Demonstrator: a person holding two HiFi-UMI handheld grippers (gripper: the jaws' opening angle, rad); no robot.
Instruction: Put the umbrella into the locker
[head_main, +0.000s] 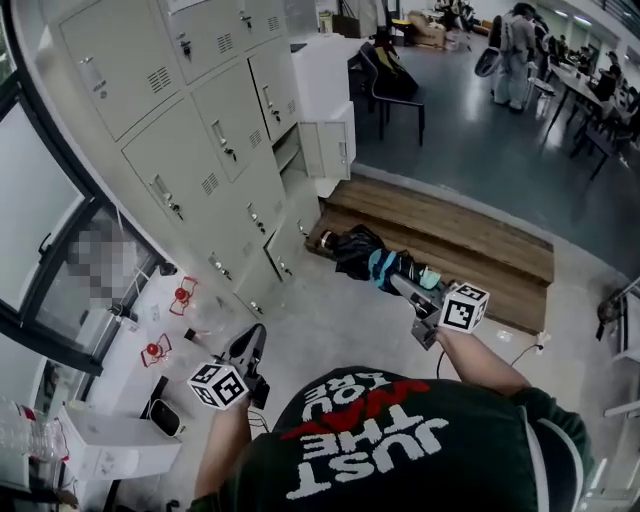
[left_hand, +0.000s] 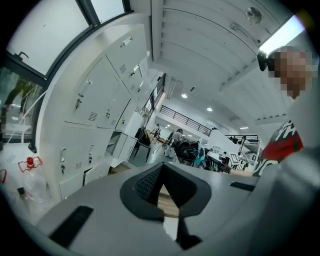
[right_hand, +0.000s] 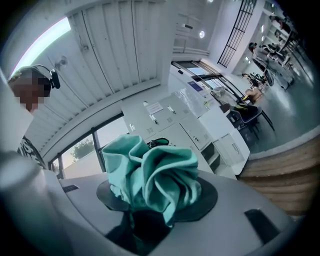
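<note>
Teal folds of the umbrella (right_hand: 155, 180) fill the right gripper view, bunched between the jaws of the right claw (head_main: 402, 284), which pinches the folded umbrella near its close end. From that grip the long axis runs about level, away from the person and up-left in the head view. The black far end points at the closed lower doors of the locker bank (head_main: 190, 130), above the near corner of the wooden step (head_main: 450, 235). The left claw (left_hand: 162, 170) is pressed together at the tips with nothing in it. It is held low beside the lockers, well apart from the umbrella. An open compartment (head_main: 288, 152) with its door (head_main: 332, 145) swung out lies farther along the bank, beyond the umbrella's tip and off its line. Judging by that, the carrying right hand needs to take the tip past the closed doors, turn the axis toward that opening, and enter end first.
</note>
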